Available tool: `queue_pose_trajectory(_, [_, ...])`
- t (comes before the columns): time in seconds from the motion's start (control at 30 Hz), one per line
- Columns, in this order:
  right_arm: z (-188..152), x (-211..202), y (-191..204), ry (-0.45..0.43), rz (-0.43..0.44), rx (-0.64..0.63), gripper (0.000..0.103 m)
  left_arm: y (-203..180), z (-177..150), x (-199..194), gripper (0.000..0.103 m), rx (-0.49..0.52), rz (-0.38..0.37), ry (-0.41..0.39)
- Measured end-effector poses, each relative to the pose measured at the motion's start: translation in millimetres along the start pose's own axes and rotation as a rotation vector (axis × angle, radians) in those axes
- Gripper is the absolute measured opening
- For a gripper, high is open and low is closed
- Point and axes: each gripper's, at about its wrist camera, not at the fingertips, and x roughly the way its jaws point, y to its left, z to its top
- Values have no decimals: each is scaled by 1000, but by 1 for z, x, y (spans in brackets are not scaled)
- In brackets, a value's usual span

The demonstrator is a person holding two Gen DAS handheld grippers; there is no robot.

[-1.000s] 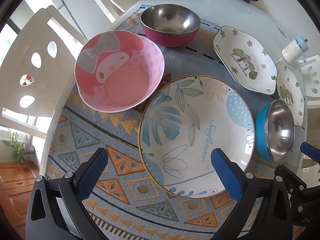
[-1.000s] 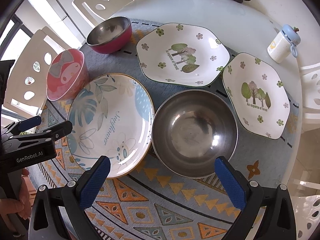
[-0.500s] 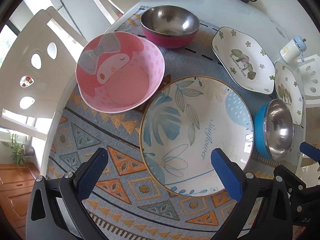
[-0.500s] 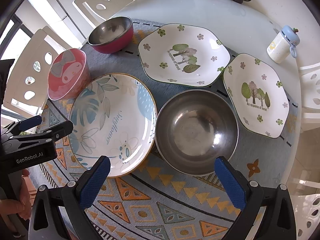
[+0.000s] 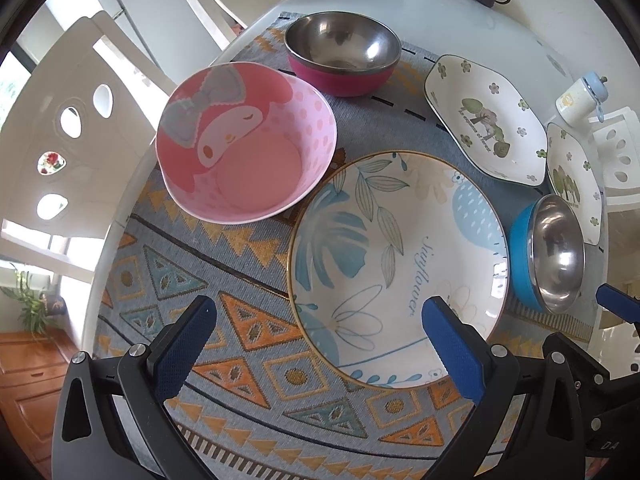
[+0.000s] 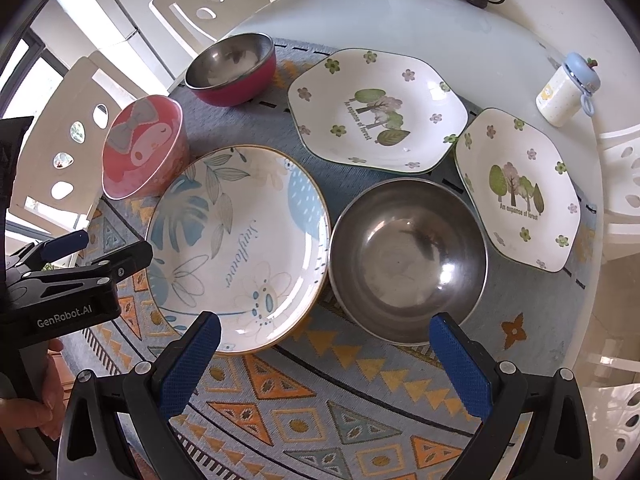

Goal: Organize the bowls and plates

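Both sets of jaws stand wide apart and hold nothing: the left gripper hovers over the near edge of the round leaf-pattern plate, and the right gripper hangs above the gap between that plate and the blue steel bowl. All the dishes sit on a patterned mat on the table. The glazed plates, including the two hexagonal tree plates, look stiff, slick and breakable, so a pinch on the raised rim seems safest. The pink cartoon bowl looks light, probably plastic; the red steel bowl and the blue one likely take a rim grip too, though polished metal may slip. Every bowl and plate appears empty.
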Motion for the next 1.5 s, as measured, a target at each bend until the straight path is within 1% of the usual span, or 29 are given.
queue_pose_trajectory(0.6, [-16,3,32,6,-12,30,103,25,-8,-3,102,44,-28,-10])
queue_pose_trajectory(0.83, [-25,7,45,4,-15,44,103,37,-22,7,102,66,-57,-4])
queue_pose_trajectory(1.0, [-43,25,53,19,18,69,103,43,-38,33,102,87,-87,25])
queue_pose_trajectory(1.13, [-58,44,51,-33,23,120,103,42,-46,57,102,80,-106,48])
queue_pose_trajectory(1.2, [-60,58,49,-37,-5,148,103,43,-47,66,103,55,-152,43])
queue_pose_trajectory(1.27, [-58,71,50,-39,-42,149,103,42,-44,73,103,45,-148,42])
queue_pose_trajectory(1.33, [-54,79,50,-49,-57,149,103,40,-39,81,103,42,-146,41])
queue_pose_trajectory(1.4, [-49,88,50,-54,-51,146,103,35,-34,83,103,60,-113,12])
queue_pose_trajectory(1.47, [-45,101,49,-28,-44,140,103,32,-30,84,103,75,-101,-12])
queue_pose_trajectory(1.5, [-43,106,47,-36,-6,158,103,30,-28,84,103,82,-99,-28])
